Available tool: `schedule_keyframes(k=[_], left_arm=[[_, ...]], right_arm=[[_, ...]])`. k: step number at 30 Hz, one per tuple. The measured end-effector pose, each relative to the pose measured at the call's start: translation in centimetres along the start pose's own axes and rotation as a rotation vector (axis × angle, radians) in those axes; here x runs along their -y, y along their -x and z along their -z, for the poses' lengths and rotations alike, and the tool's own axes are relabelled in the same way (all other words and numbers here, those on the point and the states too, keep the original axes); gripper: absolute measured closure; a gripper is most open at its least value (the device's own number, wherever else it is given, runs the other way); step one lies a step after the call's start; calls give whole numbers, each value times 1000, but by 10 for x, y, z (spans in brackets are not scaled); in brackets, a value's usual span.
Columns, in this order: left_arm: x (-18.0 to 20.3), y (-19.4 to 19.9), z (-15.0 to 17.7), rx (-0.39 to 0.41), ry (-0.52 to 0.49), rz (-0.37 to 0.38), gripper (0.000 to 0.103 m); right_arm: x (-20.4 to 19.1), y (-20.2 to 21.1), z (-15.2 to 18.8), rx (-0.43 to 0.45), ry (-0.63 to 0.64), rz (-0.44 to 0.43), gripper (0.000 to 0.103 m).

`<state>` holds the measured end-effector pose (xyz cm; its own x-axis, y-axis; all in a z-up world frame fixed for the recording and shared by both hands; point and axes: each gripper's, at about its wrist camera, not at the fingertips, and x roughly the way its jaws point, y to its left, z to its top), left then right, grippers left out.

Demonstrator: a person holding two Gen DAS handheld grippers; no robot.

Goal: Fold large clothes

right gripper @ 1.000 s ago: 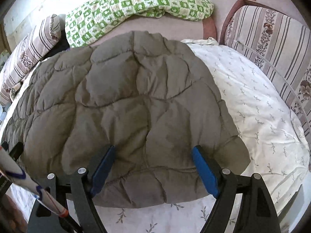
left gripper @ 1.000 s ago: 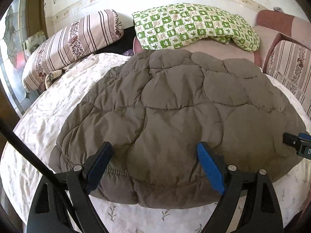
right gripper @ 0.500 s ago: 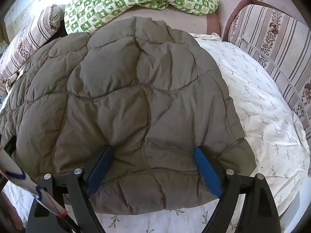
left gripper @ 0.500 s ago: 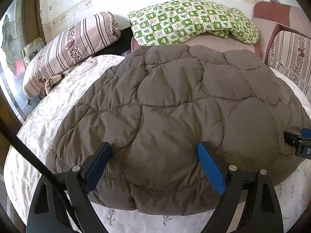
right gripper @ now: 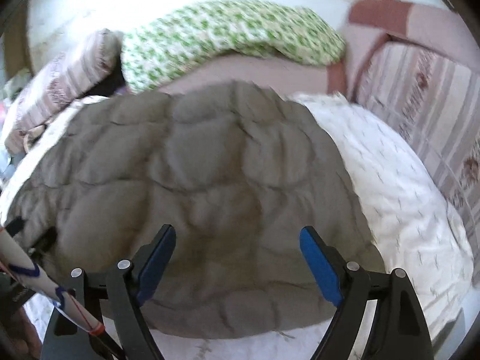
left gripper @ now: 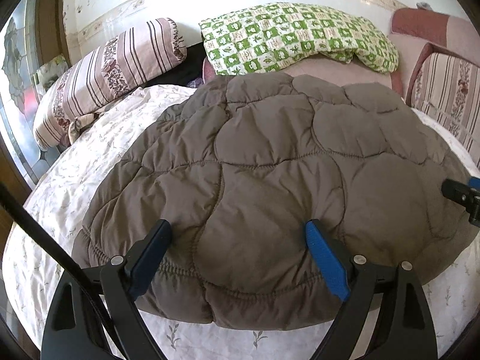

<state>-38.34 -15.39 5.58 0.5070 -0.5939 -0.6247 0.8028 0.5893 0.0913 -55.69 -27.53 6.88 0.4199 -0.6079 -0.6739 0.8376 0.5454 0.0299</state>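
Observation:
A brown quilted jacket (left gripper: 270, 156) lies spread flat on the bed, its gathered hem nearest me. My left gripper (left gripper: 237, 228) hovers over the left part of that hem, jaws wide open, blue pads clear of the fabric. My right gripper (right gripper: 237, 231) is open over the jacket (right gripper: 210, 165) near its right part; this view is blurred by motion. Nothing is gripped by either one. A black finger of the right gripper (left gripper: 459, 193) shows at the right edge of the left wrist view.
A white sheet (left gripper: 90, 165) with small sprigs covers the bed. At the head lie a green checked blanket (left gripper: 294, 36) and a striped pillow (left gripper: 114, 72). A striped cushion (left gripper: 444, 90) borders the right side. A black cable (left gripper: 45, 240) crosses the lower left.
The right gripper has pulled back and risen a little, so the jacket sits lower and farther in its view, now blurred. The left gripper has stayed put.

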Motion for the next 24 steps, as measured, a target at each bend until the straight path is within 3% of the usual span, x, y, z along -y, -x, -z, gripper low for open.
schedule_keyframes(k=[2, 6, 10, 13, 17, 20, 22, 24], left_arm=[[-5, 5, -1, 12, 12, 2, 13], [-26, 15, -4, 45, 56, -31, 13], [-51, -3, 0, -28, 121, -71, 13], [-58, -18, 3, -82, 135, -50, 10], [-52, -10, 2, -52, 106, -77, 10], [-53, 7, -10, 18, 113, -71, 10], [-50, 11, -28, 60, 115, -77, 10], [-50, 5, -58, 59, 135, -25, 10]], right_arm=[[-12, -2, -2, -6, 24, -45, 14], [-31, -9, 1, -30, 76, -55, 15], [-30, -31, 4, -119, 46, -83, 15], [-27, -43, 8, -165, 31, -96, 13], [-24, -39, 6, -162, 20, -107, 13], [-16, -20, -8, -104, -14, -148, 17], [-11, -10, -28, -42, -27, -121, 17], [-7, -11, -51, -19, -37, -99, 17]])
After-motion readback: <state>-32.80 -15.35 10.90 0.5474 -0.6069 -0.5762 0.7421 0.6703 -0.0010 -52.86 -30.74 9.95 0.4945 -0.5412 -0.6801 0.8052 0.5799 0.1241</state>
